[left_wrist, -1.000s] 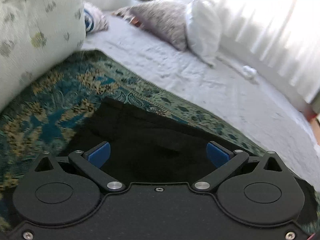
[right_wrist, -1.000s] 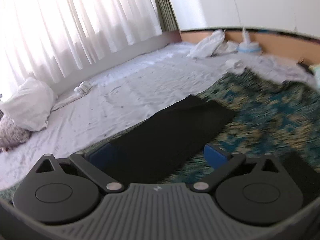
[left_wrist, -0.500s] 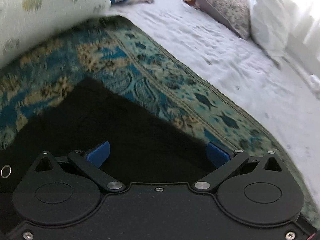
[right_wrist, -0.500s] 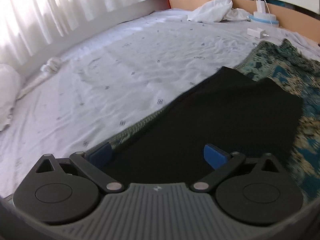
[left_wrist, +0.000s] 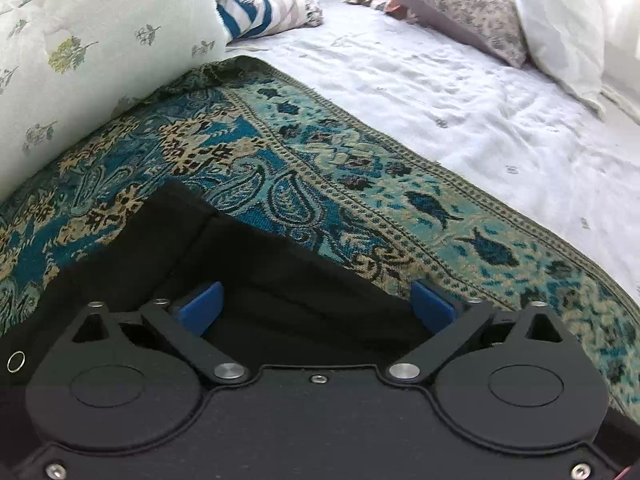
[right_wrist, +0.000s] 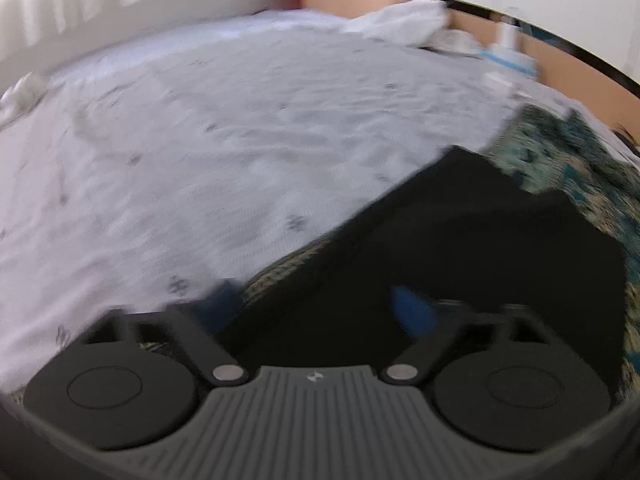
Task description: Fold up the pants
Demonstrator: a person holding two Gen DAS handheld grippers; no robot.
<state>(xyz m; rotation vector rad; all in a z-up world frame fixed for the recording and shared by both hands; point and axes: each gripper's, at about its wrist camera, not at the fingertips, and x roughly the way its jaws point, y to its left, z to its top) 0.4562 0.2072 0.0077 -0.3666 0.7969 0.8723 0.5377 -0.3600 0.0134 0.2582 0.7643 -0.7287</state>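
The right wrist view is motion-blurred: the right gripper's fingers (right_wrist: pixel 416 314) smear, so their contact with the black pants (right_wrist: pixel 480 248) is unclear. In the left wrist view, the pants (left_wrist: pixel 280 280) run off at 9 o'clock, partly hidden beneath the gripper body.

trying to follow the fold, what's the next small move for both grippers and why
Probably finish closing both on the pants' edge. The left gripper and right gripper have just been closing, cloth lies between their jaws, and neither visibly pinches it yet.
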